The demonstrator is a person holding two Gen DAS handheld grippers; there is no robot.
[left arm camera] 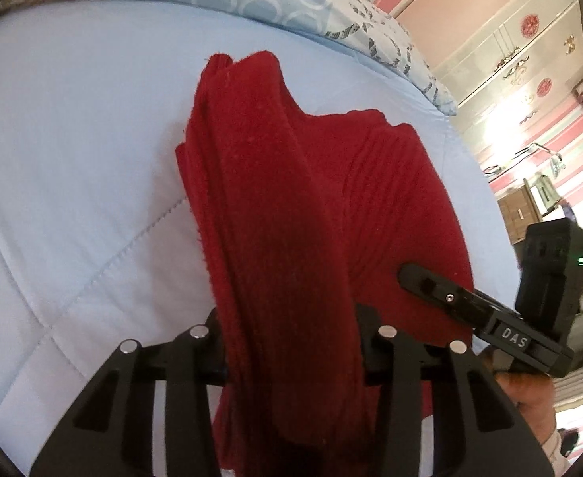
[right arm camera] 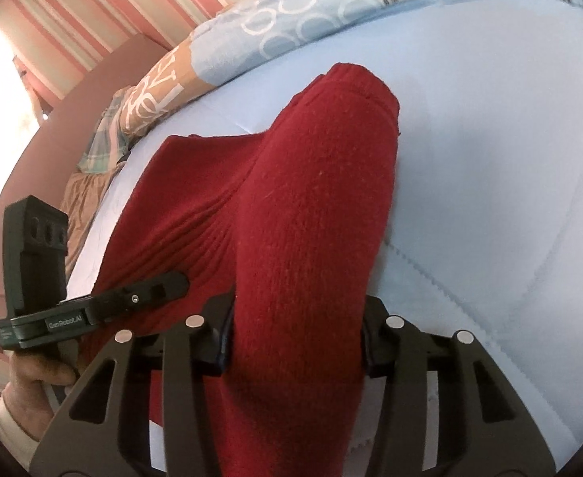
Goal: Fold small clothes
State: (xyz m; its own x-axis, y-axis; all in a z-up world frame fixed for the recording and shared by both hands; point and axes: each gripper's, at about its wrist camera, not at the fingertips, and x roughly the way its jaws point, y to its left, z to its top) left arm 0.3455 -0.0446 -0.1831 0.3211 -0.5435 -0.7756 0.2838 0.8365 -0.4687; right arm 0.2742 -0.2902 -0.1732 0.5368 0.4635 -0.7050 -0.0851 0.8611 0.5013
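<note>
Red ribbed knit garment (left arm camera: 283, 214) drapes across the pale blue quilted bed (left arm camera: 72, 167), soft and floppy. My left claw (left arm camera: 291, 342) pinches one bunched fold, my right claw (right arm camera: 295, 330) another beside it. Thick gathered edges look like the surest hold.

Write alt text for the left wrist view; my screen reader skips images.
The left tool grips a fold of red knitted garment above a pale blue quilt. The right tool reaches in from the right.
</note>
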